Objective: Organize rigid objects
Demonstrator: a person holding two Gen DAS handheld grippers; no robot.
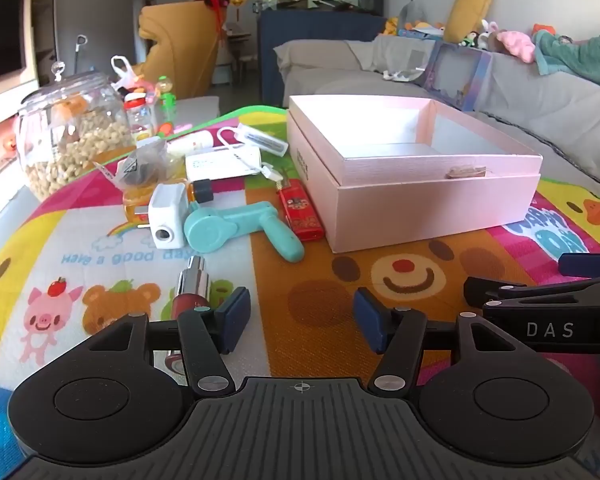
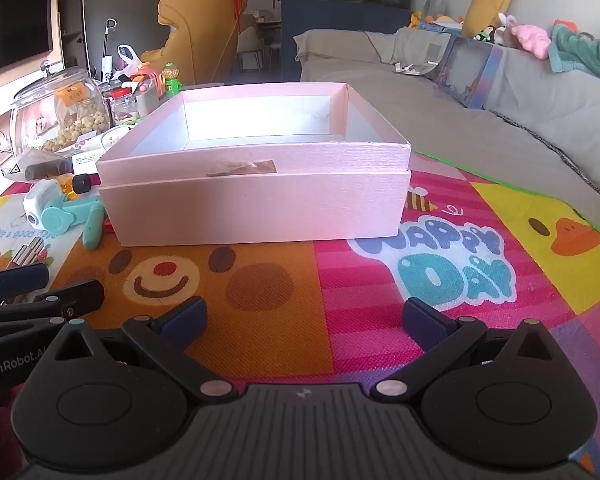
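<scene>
- While both tongs, left (image 1: 302, 324) and right (image 2: 304, 320), gape empty over the play mat (image 2: 340, 280):
- One pink box (image 1: 412, 184), open, centre mat.
- One teal tool (image 1: 236, 232), one red lighter (image 1: 302, 212), one white charger (image 1: 166, 216), one lipstick (image 1: 192, 284) clustered left of it.
- One glass jar (image 1: 72, 136) behind.

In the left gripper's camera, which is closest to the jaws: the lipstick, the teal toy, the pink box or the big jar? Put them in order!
From the left gripper:
1. Lipstick, just left of the jaws.
2. Teal toy, ahead, slightly left.
3. Pink box, ahead right.
4. Big jar, far left.
</scene>
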